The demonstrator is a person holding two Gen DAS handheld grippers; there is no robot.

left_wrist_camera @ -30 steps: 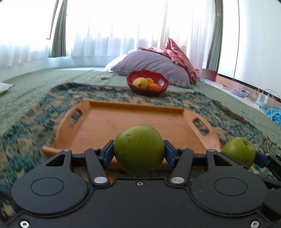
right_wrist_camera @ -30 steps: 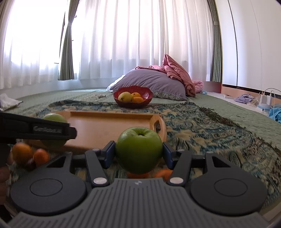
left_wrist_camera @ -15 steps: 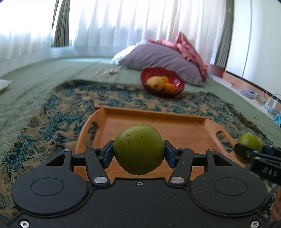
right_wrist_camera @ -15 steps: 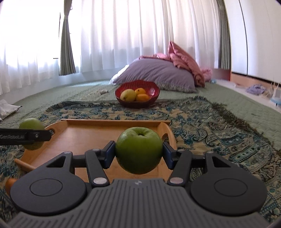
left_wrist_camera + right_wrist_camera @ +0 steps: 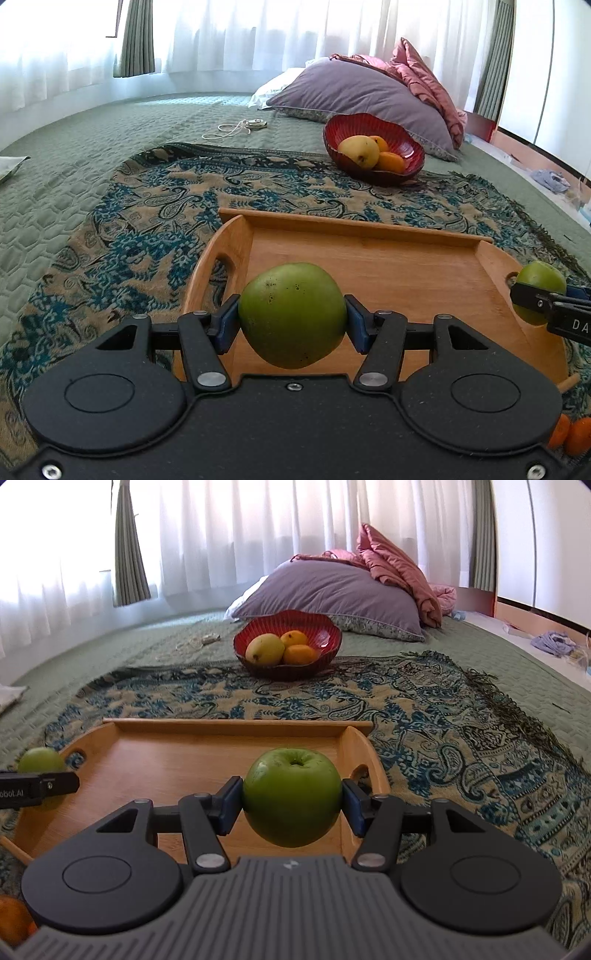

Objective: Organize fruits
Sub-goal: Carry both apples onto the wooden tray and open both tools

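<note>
Here, a green quilted bedcover (image 5: 110, 125) spreads toward white curtains (image 5: 240, 535), with a blue paisley throw (image 5: 443, 731) laid over it. On the throw sits a wooden tray (image 5: 369, 258); beyond it a red bowl (image 5: 328, 635) holds yellow and orange fruit, backed by a purple pillow (image 5: 362, 92). The left gripper (image 5: 291, 317) is clamped on a speckled green apple (image 5: 291, 314) above the tray's left end; the right gripper (image 5: 291, 799) grips a stemmed green apple (image 5: 291, 797) over its right end.

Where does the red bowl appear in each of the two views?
Left wrist: red bowl upper right of centre, beyond the wooden tray.
Right wrist: the bowl upper centre, also beyond the tray.
Shared landmark: purple pillow behind it.
</note>
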